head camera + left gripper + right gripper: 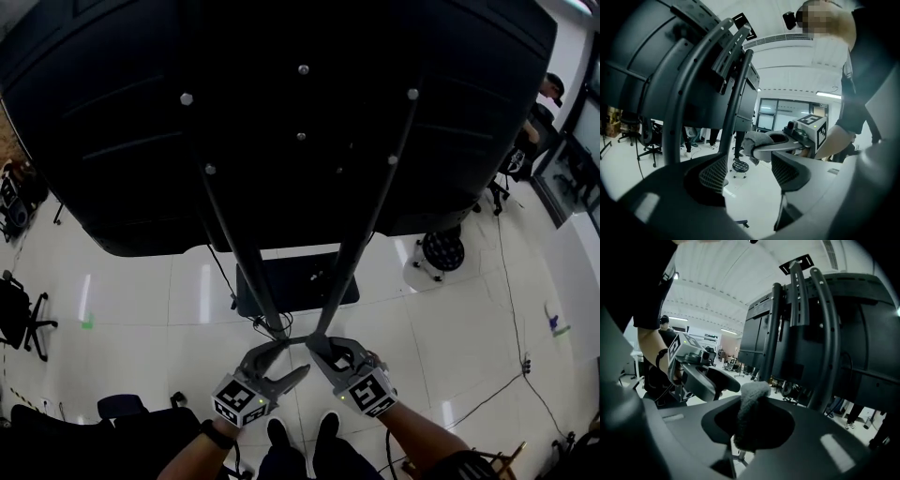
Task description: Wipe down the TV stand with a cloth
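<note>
Pinching a small wad of grey cloth (751, 411) in the right claw (322, 347), shut tight on it, at the near, lower stretch of the right pole (370, 211) of the TV stand (349, 262), beneath the broad black back of the TV (281, 112). Holds the left claw (281, 366) spread and empty just to the left, beside the left pole (234, 239), where both poles run close together. Cannot tell whether the cloth already touches metal. Risks, judging from this: with so little cloth standing proud of the claw, likely scrapes hard plastic along the pole instead of fabric, or drags the wad out of the pinch on a long stroke. Pushing sideways on a slim pole with so much weight overhead could rock the whole stand, more so with the left claw bracing nothing. Working this near each other, could knock one claw against the other. Further down, might snag the loose cables (269, 323) hanging near the dark base plate (295, 286) on the floor.
</note>
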Demonstrator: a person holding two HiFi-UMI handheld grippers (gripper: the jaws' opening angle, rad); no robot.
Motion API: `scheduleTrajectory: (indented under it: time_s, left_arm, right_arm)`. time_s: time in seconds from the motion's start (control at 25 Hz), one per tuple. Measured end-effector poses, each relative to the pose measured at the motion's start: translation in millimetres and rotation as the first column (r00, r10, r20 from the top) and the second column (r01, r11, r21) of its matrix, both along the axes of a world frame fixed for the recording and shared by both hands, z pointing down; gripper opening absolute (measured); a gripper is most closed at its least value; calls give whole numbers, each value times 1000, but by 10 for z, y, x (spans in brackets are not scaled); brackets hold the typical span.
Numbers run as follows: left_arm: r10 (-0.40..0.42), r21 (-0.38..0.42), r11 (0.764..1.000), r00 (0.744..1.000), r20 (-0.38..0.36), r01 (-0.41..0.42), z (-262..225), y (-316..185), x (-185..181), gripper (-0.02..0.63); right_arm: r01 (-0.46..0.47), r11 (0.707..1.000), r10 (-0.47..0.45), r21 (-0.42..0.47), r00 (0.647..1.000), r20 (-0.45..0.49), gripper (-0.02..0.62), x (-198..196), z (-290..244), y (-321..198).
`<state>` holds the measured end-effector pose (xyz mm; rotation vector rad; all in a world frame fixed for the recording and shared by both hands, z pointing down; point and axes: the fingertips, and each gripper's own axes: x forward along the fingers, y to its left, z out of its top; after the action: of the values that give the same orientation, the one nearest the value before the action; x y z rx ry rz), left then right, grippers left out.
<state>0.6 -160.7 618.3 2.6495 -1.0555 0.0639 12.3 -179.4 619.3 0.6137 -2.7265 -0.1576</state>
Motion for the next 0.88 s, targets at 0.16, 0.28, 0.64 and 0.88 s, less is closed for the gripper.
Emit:
scheduleTrajectory:
  time_s: [0.16, 0.28, 0.64, 0.88]
  left_arm:
    - [-20, 17, 1000, 1000, -5, 20, -294, 307, -180, 319]
    - [-27, 53, 998, 999, 43, 24, -509, 477, -323, 319]
    - [-77, 144, 987, 994, 79, 65, -1026, 977, -863, 316]
    - [-72, 159, 985, 996, 43, 65, -1222, 1287, -1022, 310]
  right_arm:
    - [-9, 999, 11, -39, 999, 39, 58, -8, -338, 309]
    - [-22, 996, 31, -90, 994, 101, 58, 33, -581, 475]
    - [-113, 982, 140, -149, 973, 185, 57, 261, -1108, 950]
    - [-159, 977, 187, -141, 959, 211, 57, 358, -1287, 1276]
